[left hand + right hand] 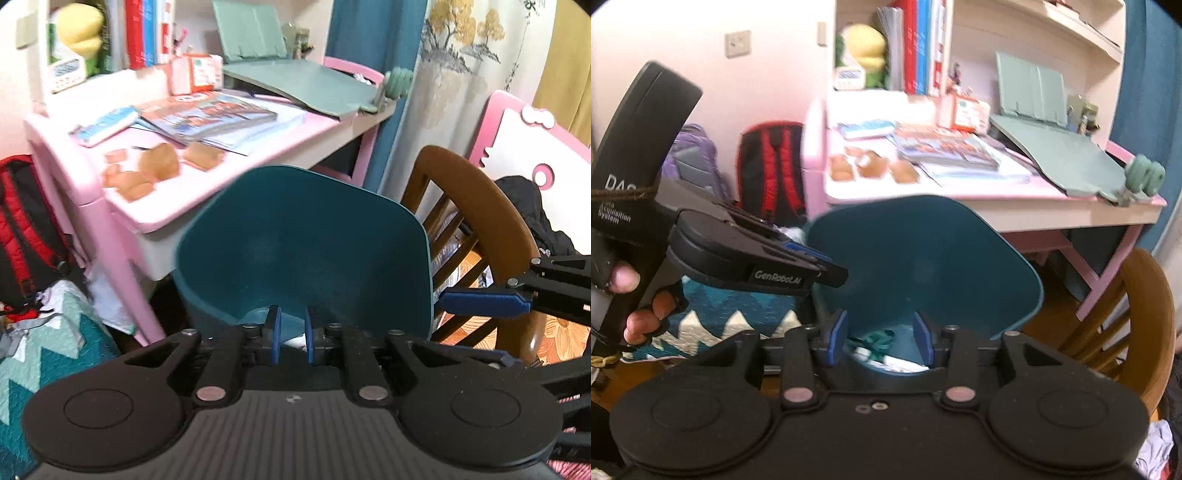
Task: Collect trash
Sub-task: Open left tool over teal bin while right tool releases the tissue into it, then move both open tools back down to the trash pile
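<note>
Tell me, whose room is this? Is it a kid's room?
Probably a child's bedroom or study corner. There's a pink desk with books, a shelf holding a yellow plush toy, and a red-and-black backpack beside it. A teal bin stands in front.

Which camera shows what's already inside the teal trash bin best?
The right wrist view: between the right gripper fingers, white and green scraps lie at the bottom of the teal trash bin. The left wrist view shows its bin interior but barely any contents.

Bin [923, 258] before desk [997, 192]; scraps [873, 168], perhaps wrappers, on it.
</note>
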A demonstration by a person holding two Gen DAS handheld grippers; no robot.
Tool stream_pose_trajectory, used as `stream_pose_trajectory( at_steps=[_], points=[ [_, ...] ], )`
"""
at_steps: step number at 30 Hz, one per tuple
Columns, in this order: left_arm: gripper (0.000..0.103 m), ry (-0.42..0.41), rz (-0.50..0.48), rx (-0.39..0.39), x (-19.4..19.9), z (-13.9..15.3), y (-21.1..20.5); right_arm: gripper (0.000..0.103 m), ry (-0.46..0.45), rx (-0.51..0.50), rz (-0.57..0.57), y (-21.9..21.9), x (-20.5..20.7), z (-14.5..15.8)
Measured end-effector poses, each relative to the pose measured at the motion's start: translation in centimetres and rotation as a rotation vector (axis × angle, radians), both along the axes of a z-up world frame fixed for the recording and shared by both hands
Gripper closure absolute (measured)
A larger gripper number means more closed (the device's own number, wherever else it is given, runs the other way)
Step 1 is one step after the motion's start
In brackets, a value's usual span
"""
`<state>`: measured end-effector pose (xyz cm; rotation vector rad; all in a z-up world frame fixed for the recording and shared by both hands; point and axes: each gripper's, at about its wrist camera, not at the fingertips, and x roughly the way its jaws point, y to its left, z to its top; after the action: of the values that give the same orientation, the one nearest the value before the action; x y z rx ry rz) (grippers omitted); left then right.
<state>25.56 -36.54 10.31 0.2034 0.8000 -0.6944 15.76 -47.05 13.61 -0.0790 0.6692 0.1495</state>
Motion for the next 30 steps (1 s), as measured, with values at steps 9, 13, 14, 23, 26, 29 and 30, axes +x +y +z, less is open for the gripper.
stream_pose_trajectory(
  at_steps=[9, 13, 14, 23, 26, 29, 30],
  points=[
    [0.09, -0.033, 0.116, -0.03, -2.8, 1.0, 9.0, 0.063, -0.027, 0.016, 0.13, 5.7, -1.8, 0.5],
    [0.09, -0.032, 0.193, -0.033, -3.6, 0.3, 13.6, 0.063, -0.01, 0.034, 0.196, 8.8, -1.4, -0.5],
    [0.09, -0.031, 0.209, -0.031, -3.8, 0.1, 14.7, 0.063, -0.004, 0.043, 0.217, 9.6, -1.2, -0.9],
    [0.083, 0.006, 0.35, -0.022, -5.2, -4.5, 24.4, 0.063, 0.07, 0.094, 0.399, 18.2, 0.8, -5.8],
    [0.052, 0.033, 0.415, -0.032, -5.2, -6.7, 27.8, 0.063, 0.097, 0.098, 0.454, 21.2, 1.4, -8.3],
    [0.044, 0.07, 0.481, -0.04, -5.0, -9.2, 31.2, 0.063, 0.153, 0.107, 0.505, 24.1, 2.4, -11.3],
    [0.042, 0.085, 0.503, -0.036, -4.8, -10.2, 32.4, 0.063, 0.169, 0.105, 0.521, 25.0, 2.7, -12.4]
  ],
)
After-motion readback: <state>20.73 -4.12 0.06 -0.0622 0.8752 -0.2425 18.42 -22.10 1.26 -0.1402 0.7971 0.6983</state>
